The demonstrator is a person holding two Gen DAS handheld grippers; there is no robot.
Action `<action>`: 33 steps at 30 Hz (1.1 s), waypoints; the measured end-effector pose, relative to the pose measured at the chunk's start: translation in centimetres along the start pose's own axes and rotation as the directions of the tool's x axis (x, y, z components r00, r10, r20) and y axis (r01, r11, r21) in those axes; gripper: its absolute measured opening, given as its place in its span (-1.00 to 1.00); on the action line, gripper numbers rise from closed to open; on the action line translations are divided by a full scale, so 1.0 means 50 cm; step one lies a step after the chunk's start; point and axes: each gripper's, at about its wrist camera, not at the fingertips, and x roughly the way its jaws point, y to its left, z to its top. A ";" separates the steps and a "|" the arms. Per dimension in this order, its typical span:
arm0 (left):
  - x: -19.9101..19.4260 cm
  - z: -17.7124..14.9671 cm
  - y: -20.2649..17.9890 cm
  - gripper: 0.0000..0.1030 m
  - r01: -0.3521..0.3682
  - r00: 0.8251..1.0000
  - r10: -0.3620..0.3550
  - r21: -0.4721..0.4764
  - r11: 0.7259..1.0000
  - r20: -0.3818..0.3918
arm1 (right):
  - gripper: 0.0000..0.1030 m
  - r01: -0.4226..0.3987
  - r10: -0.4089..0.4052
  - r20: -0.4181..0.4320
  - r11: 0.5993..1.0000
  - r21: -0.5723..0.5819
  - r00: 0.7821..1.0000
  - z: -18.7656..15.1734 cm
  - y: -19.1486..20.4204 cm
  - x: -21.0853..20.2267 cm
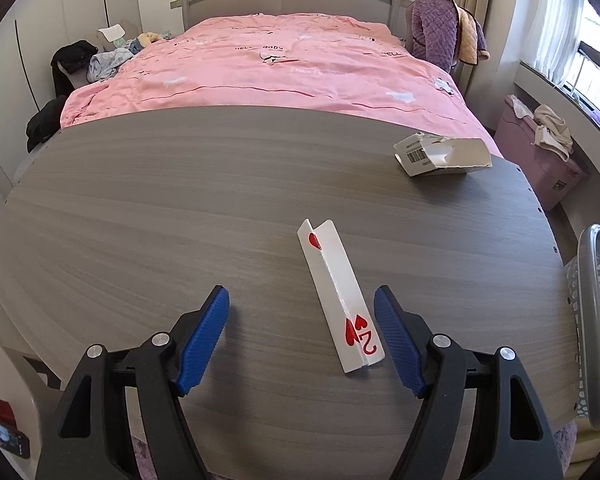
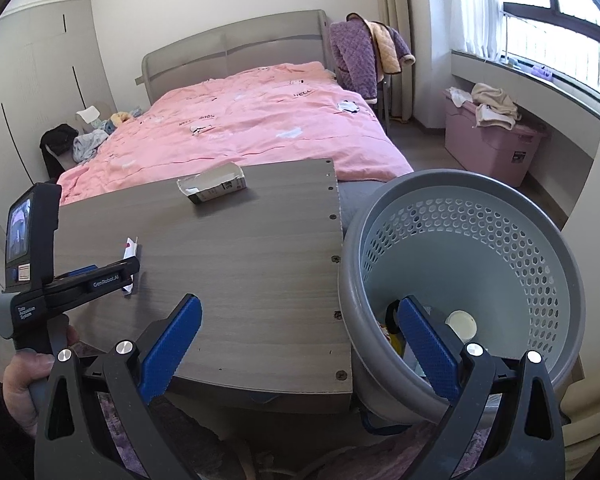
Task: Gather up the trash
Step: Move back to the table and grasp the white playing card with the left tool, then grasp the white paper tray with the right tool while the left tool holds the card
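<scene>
Two pieces of trash remain on the table: a folded playing card at lower centre, between the gaping left gripper, and a torn box upper right. Right gripper gapes empty. Thin card could slip flat when pinched.

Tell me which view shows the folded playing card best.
The left wrist view. The card lies close in front on the table, between the open left tool's fingers, red hearts and the 2 readable. In the right wrist view the card is small and partly hidden behind the left tool.
</scene>
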 end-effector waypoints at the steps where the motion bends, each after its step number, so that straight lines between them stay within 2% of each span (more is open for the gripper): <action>1: 0.004 0.001 -0.001 0.39 -0.006 1.000 0.006 0.002 1.000 -0.002 | 0.88 -0.005 0.005 -0.001 1.000 -0.003 1.000 0.000 0.002 0.000; 5: 0.012 0.002 -0.008 0.39 -0.030 1.000 0.030 0.014 0.999 0.005 | 0.88 -0.023 0.023 0.001 1.000 -0.003 1.000 0.000 0.005 0.000; 10: 0.013 0.002 -0.010 0.39 -0.028 0.999 0.028 0.016 0.999 0.018 | 0.88 -0.030 0.030 -0.021 1.000 0.002 0.999 0.001 0.008 0.011; 12: 0.011 0.001 -0.011 0.31 -0.024 0.999 0.023 0.020 1.000 0.026 | 0.88 -0.026 0.026 -0.028 1.000 0.002 0.999 0.003 0.008 0.016; 14: 0.009 0.002 -0.014 0.03 -0.012 0.999 0.011 0.035 0.999 0.031 | 0.88 -0.025 0.025 -0.036 1.000 0.001 0.999 0.003 0.013 0.019; 15: 0.007 0.003 -0.016 -0.04 -0.004 0.999 0.003 0.042 0.999 0.032 | 0.88 -0.025 0.025 -0.037 1.000 -0.001 0.999 0.003 0.015 0.020; 17: 0.006 0.005 -0.018 -0.40 0.007 0.999 -0.009 0.049 0.999 0.033 | 0.88 -0.023 0.023 -0.039 1.000 -0.004 0.999 0.003 0.018 0.023; 19: 0.005 0.007 -0.017 -0.65 0.021 0.999 -0.023 0.053 0.998 0.029 | 0.88 -0.021 0.021 -0.044 1.000 -0.006 0.999 0.005 0.021 0.026; 20: 0.004 0.008 -0.016 -0.70 0.031 0.999 -0.033 0.052 0.998 0.026 | 0.88 -0.020 0.020 -0.047 1.000 -0.007 0.999 0.006 0.022 0.027; 28: -0.001 0.008 0.003 -0.74 0.066 0.998 -0.067 0.038 0.997 0.021 | 0.88 -0.023 0.022 -0.056 1.000 -0.019 0.998 0.015 0.039 0.041; 33: -0.014 0.018 0.027 -0.74 0.067 0.996 -0.068 0.028 0.997 0.050 | 0.88 -0.028 0.026 -0.058 0.999 -0.036 0.998 0.030 0.057 0.059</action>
